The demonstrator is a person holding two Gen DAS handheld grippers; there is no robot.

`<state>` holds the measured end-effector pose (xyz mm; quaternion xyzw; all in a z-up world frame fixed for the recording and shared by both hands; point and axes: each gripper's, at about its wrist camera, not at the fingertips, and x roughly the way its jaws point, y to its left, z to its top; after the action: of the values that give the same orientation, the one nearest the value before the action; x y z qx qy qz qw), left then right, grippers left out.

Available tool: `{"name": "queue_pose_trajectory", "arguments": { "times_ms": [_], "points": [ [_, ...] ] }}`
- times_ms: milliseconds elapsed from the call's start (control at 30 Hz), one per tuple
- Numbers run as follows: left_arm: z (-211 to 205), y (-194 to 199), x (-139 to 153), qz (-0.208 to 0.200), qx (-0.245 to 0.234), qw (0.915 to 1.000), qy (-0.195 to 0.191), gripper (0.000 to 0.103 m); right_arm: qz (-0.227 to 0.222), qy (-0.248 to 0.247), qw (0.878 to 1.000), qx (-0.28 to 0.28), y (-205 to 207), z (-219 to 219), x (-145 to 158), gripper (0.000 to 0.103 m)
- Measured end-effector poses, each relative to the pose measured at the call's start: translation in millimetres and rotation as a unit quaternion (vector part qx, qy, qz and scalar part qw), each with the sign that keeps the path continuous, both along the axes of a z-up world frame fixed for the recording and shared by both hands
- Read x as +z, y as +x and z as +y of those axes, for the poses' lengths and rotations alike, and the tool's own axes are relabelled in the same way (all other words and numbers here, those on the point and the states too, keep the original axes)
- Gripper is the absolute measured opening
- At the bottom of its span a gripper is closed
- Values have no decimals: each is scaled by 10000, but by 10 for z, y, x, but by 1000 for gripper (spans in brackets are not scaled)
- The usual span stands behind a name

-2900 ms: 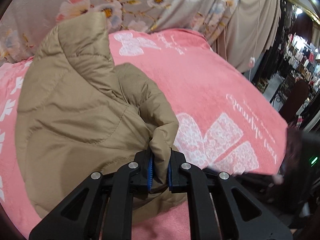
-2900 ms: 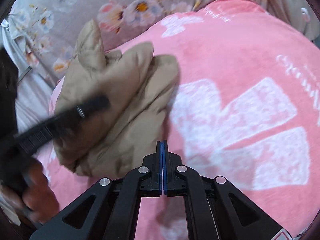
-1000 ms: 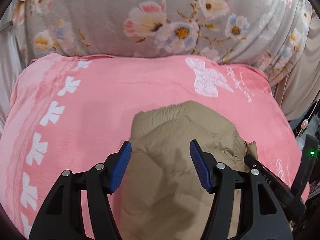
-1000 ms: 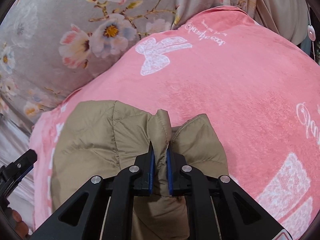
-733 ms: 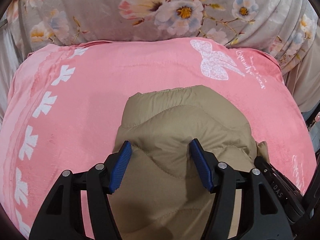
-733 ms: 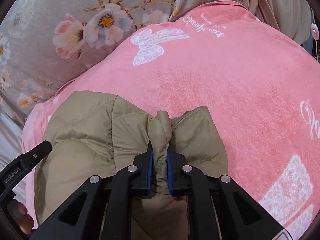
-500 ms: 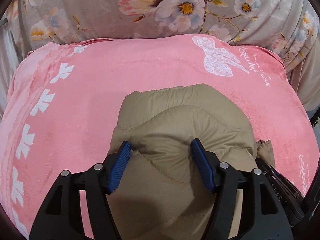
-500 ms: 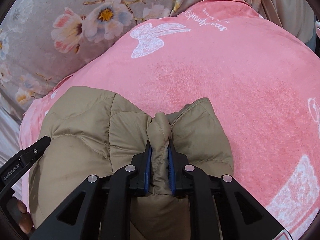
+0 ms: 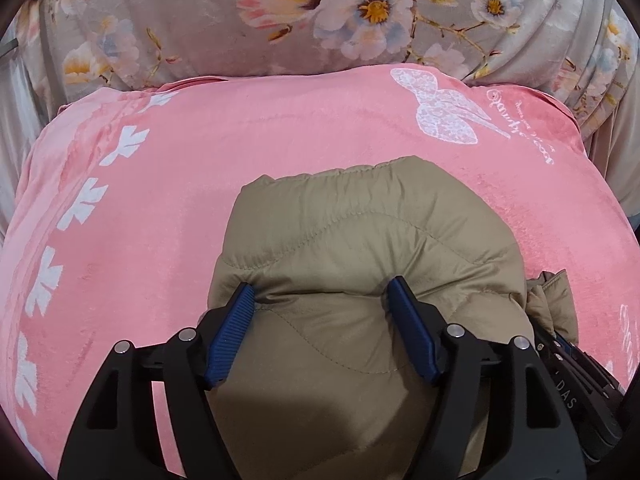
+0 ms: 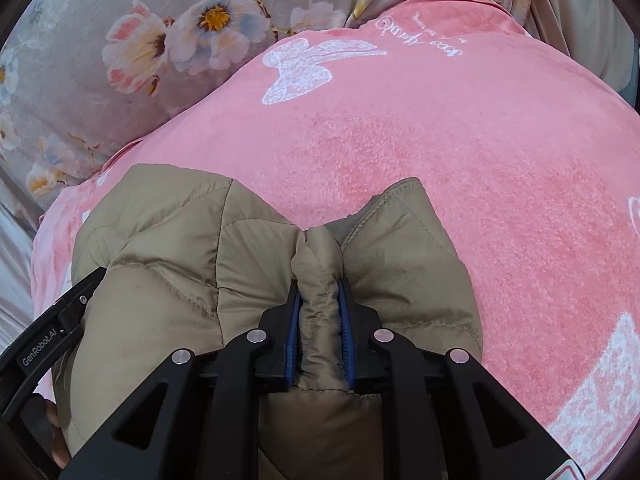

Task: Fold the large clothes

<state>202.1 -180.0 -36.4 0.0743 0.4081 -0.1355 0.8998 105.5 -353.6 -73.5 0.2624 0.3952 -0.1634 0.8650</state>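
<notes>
A tan quilted puffer jacket point(image 9: 360, 232) lies bunched in a folded bundle on a pink blanket point(image 9: 200, 160). My left gripper point(image 9: 320, 296) is open, its blue pads pressed down into the top of the bundle, fabric bulging between them. My right gripper point(image 10: 318, 292) is shut on a pinched ridge of the jacket point(image 10: 160, 248) at the bundle's right side. The left gripper's black body point(image 10: 44, 344) shows at the left edge of the right wrist view. The right gripper's body point(image 9: 576, 368) shows at the lower right of the left wrist view.
The pink blanket point(image 10: 460, 152) with white bow prints covers the bed. A grey floral cloth point(image 9: 320, 20) rises behind it and also shows in the right wrist view point(image 10: 120, 40). A beige curtain point(image 10: 580, 12) hangs at the far right.
My left gripper let go of the jacket and now presses open onto the bundle. My right gripper has taken hold of a jacket fold. Both have lowered and pushed forward slightly.
</notes>
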Motion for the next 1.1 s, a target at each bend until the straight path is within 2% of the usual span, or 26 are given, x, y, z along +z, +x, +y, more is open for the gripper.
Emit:
{"name": "queue_pose_trajectory", "arguments": {
  "times_ms": [367, 567, 633, 667, 767, 900, 1000, 1067, 1100],
  "points": [
    [7, 22, -109, -91, 19, 10000, -33, 71, -71, -59, 9999, -69, -9, 36, -37, 16],
    [47, 42, -102, -91, -27, 9998, -160, 71, -238, 353, 9990, 110, -55, -89, -40, 18],
    [163, -5, -23, -6, -181, 9995, -255, 71, -187, 580, 9981, 101, -226, -166, 94, 21],
    [280, -95, 70, 3, -233, 9994, -264, 72, -250, 619, 9977, 69, -345, -169, 180, 32],
    [554, -392, 258, 73, -327, 9989, -325, 72, -286, 475, 9982, 207, -914, -95, 444, 33],
    [840, -818, 240, 300, -281, 9991, -117, 73, -107, 737, 9948, 691, -1409, 106, 348, 33],
    [968, -993, 109, 679, -185, 9970, -325, 73, 135, 666, 9947, 767, -1601, 297, 178, 33],
    [1005, -1070, 67, 757, -126, 9963, -375, 73, 175, 731, 9944, 739, -1650, 381, 85, 32],
    [1015, -1118, 59, 749, -110, 9965, -366, 73, 184, 758, 9943, 724, -1660, 411, 60, 27]
  ]
}}
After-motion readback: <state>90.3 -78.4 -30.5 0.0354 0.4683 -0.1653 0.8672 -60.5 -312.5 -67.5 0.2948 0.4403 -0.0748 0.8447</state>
